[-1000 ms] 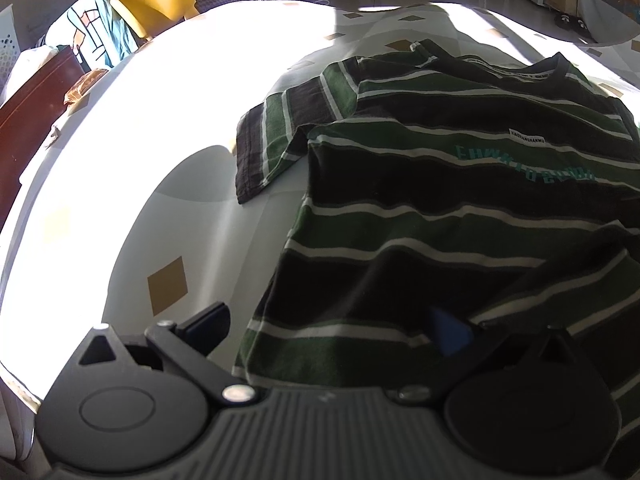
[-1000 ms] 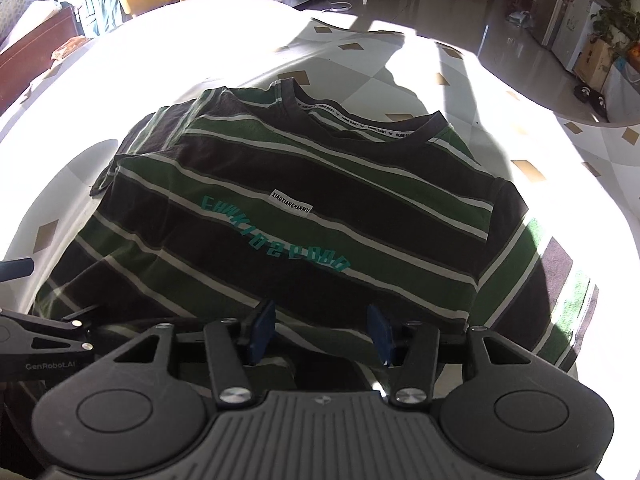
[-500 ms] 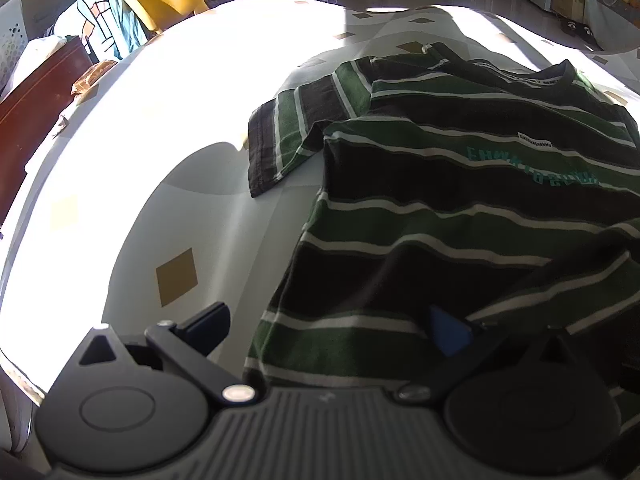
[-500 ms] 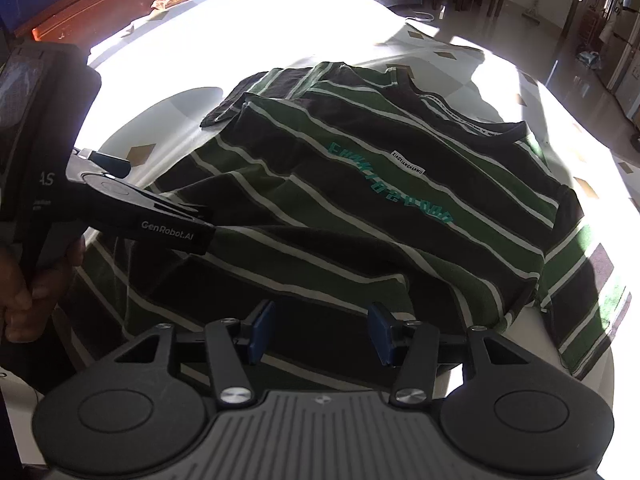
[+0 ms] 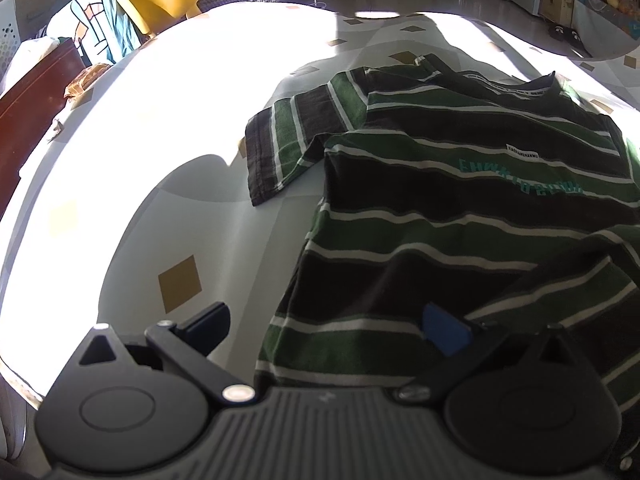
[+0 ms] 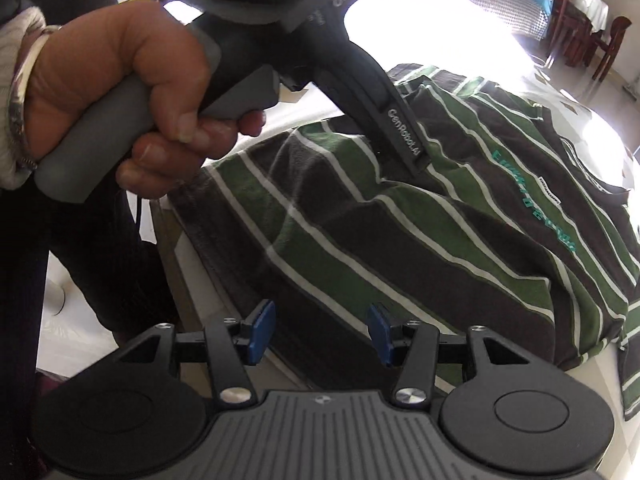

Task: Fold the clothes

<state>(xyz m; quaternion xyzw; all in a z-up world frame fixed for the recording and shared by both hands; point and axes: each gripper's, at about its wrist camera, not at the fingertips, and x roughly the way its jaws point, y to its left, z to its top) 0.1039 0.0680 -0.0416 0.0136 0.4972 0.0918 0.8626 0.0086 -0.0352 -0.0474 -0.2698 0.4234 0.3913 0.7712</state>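
Across the right half of the left wrist view, the shirt (image 5: 460,216) lies spread on the tabletop (image 5: 160,128), dark with green and white stripes, teal lettering on the chest and one sleeve (image 5: 288,140) laid out flat toward the frame's middle. At the bottom of that view the left tool (image 5: 328,320) stands wide open: one finger hangs over bare tabletop, and the other, blue-padded, sits against a raised fold of the shirt's hem (whether it presses the cloth cannot be told). Low in the right wrist view the right tool (image 6: 320,330) is half open, its blue pads (image 6: 262,330) apart with nothing pinched between them, over the shirt's edge near the tabletop's rim. A hand (image 6: 132,92) at the upper left of this frame grips the left tool's handle, whose dark body slants down to the shirt. A yellow chair (image 5: 160,0) stands beyond the tabletop, upper left of the left wrist view.
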